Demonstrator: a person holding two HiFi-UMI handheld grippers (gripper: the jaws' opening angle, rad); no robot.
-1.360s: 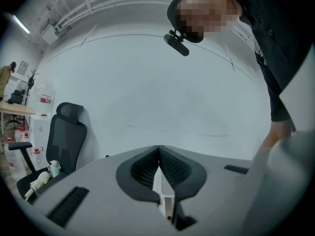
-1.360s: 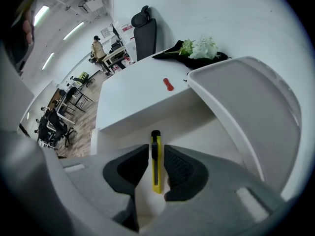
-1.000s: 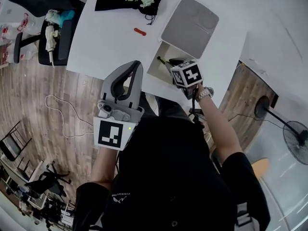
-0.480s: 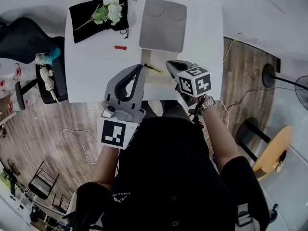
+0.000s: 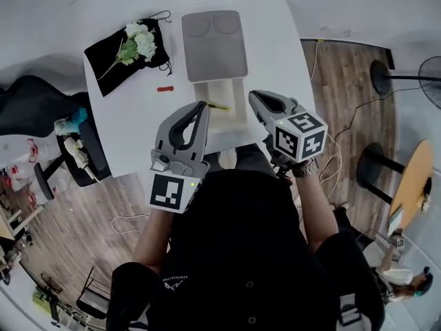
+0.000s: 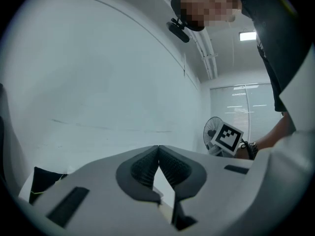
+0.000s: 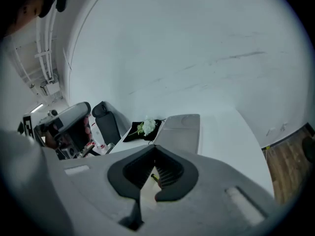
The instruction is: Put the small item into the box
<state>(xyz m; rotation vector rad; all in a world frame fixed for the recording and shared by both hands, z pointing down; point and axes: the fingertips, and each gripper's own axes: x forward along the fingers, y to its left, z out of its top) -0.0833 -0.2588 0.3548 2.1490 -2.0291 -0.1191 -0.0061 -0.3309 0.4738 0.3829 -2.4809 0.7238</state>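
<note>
Plainly, both your tongs were clenched on nothing.
Your head view showed the small item point(image 5: 219, 106), yellow-green, lying inside the open box point(image 5: 241, 105), between your left gripper point(image 5: 201, 105) and right gripper point(image 5: 253, 96) — the left gripper view caught only wall and a fan point(image 6: 210, 127). The white table point(image 5: 138, 126) stood on wood floor point(image 5: 344, 81) — the box sat by its near edge, with tabletop stretching to its right.

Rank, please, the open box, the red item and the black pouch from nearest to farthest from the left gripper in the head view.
1. The open box, just right of the left gripper.
2. The red item, on the table, up and left.
3. The black pouch, at the table's far left corner.
</note>
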